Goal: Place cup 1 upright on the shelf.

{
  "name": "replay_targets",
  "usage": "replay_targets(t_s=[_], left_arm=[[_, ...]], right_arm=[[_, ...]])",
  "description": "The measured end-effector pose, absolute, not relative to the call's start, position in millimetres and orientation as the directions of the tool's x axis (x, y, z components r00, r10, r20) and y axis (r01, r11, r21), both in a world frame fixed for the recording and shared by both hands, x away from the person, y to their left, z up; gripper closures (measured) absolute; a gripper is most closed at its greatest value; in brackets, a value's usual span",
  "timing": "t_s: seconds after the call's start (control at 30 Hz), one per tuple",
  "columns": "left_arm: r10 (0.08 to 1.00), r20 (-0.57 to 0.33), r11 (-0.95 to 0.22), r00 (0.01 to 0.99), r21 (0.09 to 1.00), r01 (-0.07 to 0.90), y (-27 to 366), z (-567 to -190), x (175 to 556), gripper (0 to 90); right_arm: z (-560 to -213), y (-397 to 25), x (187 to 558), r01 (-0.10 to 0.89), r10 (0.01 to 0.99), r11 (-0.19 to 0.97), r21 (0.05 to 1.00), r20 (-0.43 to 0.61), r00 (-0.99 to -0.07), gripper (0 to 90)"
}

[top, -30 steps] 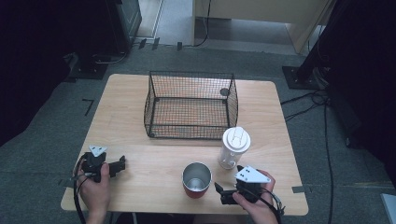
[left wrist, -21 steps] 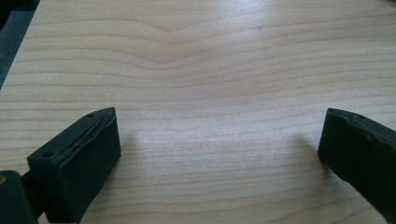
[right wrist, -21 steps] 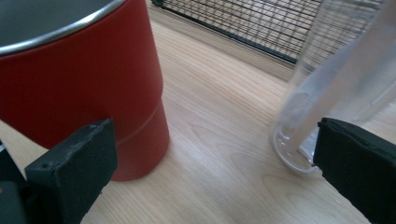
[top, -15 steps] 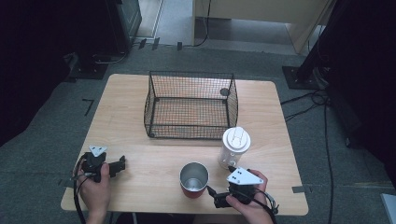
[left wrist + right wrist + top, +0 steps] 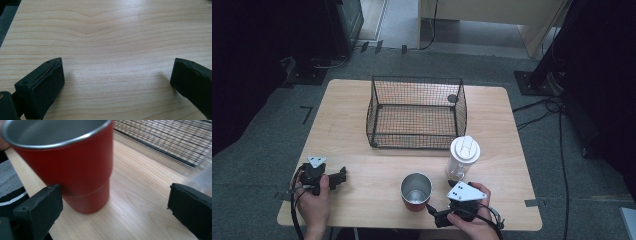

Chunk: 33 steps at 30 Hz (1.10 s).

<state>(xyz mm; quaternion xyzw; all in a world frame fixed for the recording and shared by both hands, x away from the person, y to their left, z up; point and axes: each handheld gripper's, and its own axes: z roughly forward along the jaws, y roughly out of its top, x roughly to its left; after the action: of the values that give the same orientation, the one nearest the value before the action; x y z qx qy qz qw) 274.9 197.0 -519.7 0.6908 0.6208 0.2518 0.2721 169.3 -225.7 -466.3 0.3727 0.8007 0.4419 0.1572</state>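
Table [image 5: 362, 125] carries a wire basket [image 5: 417, 112], a lidded clear bottle [image 5: 462, 159] and a red cup [image 5: 416, 191] near my edge. My right gripper [image 5: 438, 216], jaws spread, risks toppling the cup. My left gripper [image 5: 338, 176] rests spread, empty.

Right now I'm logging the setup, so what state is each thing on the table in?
Red cup: upright, open top, looks empty.
Clear jar: upright, white lid on.
Wire basket: upright, open top, empty.
Left gripper: open over bare table.
Right gripper: open, cup by one jaw, not gripped.
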Motion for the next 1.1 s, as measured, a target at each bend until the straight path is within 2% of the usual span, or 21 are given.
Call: replay_targets(t_s=[0.63, 1.1], left_arm=[[0.995, 0.009, -0.080, 0.102, 0.689, 0.720, 197, -520, 275, 0.0], [0.995, 0.008, -0.078, 0.100, 0.690, 0.719, 197, -520, 275, 0.0]], right_arm=[[-460, -183, 180, 0.419, 0.672, 0.351, 0.838, 0.086, -0.736, 0.0], [-450, -158, 187, 0.416, 0.690, 0.318, 0.852, 0.092, -0.718, 0.0]])
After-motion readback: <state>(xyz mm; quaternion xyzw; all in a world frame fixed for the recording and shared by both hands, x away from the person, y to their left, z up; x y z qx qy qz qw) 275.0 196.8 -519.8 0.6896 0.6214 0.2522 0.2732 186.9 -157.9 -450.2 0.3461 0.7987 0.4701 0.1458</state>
